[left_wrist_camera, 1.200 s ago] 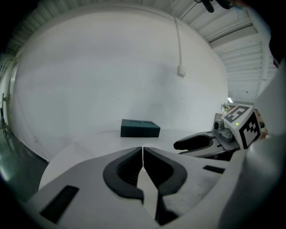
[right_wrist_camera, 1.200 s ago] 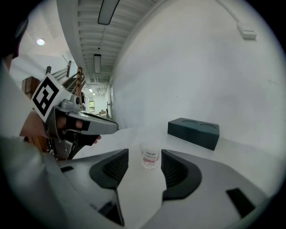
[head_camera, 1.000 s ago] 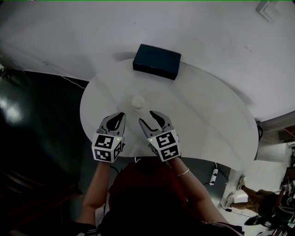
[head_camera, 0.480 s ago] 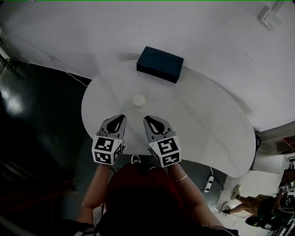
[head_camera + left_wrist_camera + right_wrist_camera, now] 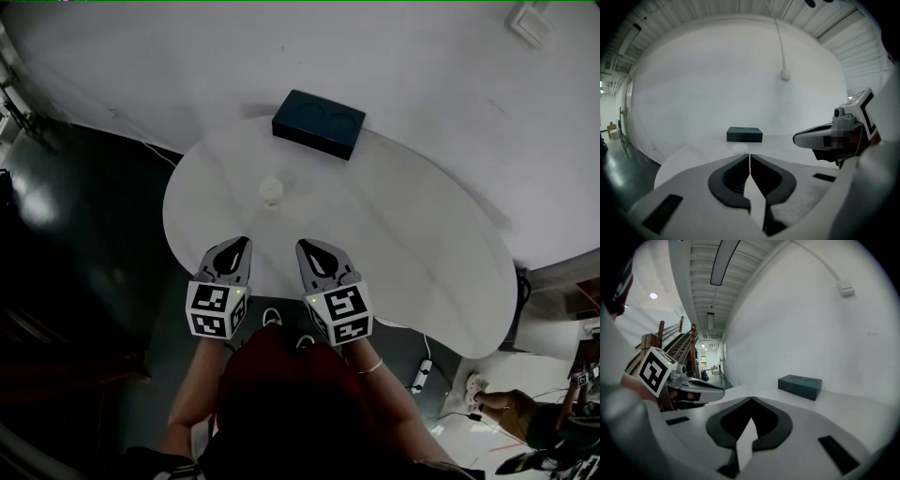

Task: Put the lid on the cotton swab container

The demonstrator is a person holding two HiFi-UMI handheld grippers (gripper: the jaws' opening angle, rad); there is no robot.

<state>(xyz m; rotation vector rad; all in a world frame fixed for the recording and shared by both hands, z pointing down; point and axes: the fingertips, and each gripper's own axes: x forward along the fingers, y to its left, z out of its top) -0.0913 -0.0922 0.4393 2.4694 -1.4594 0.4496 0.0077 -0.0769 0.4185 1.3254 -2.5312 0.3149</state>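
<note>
Lying on the white table (image 5: 403, 234) ahead of and between both grippers, the cotton swab container (image 5: 272, 190) is seen as a small pale round thing; a separate lid cannot be made out. The left gripper (image 5: 241, 242) and right gripper (image 5: 304, 247) are each held with jaws pressed together on nothing. The container is judged straight ahead of the left jaws, marginally nearer them.

The person wears a dark red top (image 5: 291, 403) and a thin, pale bracelet (image 5: 370, 363) on the right wrist. The left claw (image 5: 246, 242) and the right claw (image 5: 301, 246) have smooth light grey shells lined with dark ribbed pads (image 5: 733, 176). Each carries a white cube (image 5: 217, 311) printed with black square markers, with a small greenish light near its top edge.
</note>
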